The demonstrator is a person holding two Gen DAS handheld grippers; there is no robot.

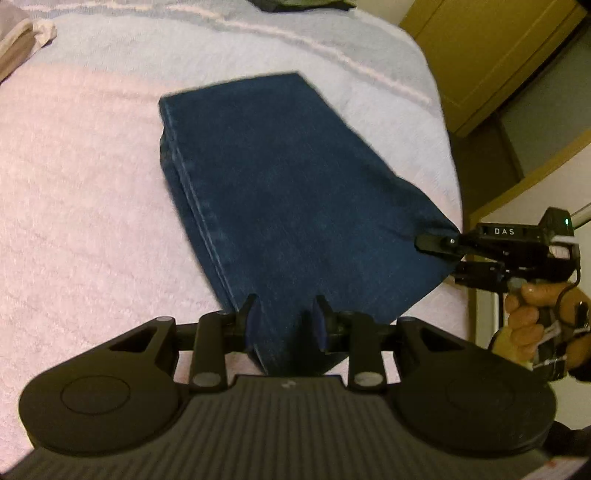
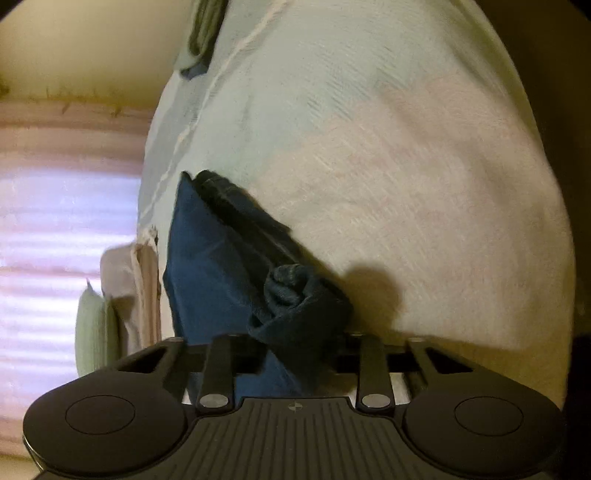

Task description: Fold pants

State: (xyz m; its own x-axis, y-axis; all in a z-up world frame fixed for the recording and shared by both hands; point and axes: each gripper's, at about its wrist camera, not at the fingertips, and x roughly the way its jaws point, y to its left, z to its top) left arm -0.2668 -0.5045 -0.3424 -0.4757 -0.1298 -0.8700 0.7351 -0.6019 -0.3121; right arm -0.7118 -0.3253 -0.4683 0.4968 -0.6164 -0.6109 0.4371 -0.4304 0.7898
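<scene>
Dark blue denim pants (image 1: 280, 192) lie folded into a thick rectangle on the bed blanket (image 1: 74, 184). My left gripper (image 1: 286, 317) is shut on the near edge of the pants, with the layered cloth pinched between its fingers. My right gripper (image 1: 436, 245), held by a hand (image 1: 532, 314), is shut on the near right corner of the pants at the bed's edge. In the right wrist view the pants (image 2: 207, 258) bunch up over my right gripper (image 2: 299, 343) and hide its fingertips.
The pink and pale blue blanket (image 2: 406, 184) covers the bed. A wooden cabinet (image 1: 498, 55) and floor lie past the bed's right edge. A dark garment (image 1: 295, 3) sits at the far end, a beige cloth (image 1: 22, 40) at far left. Light folded cloths (image 2: 125, 295) lie nearby.
</scene>
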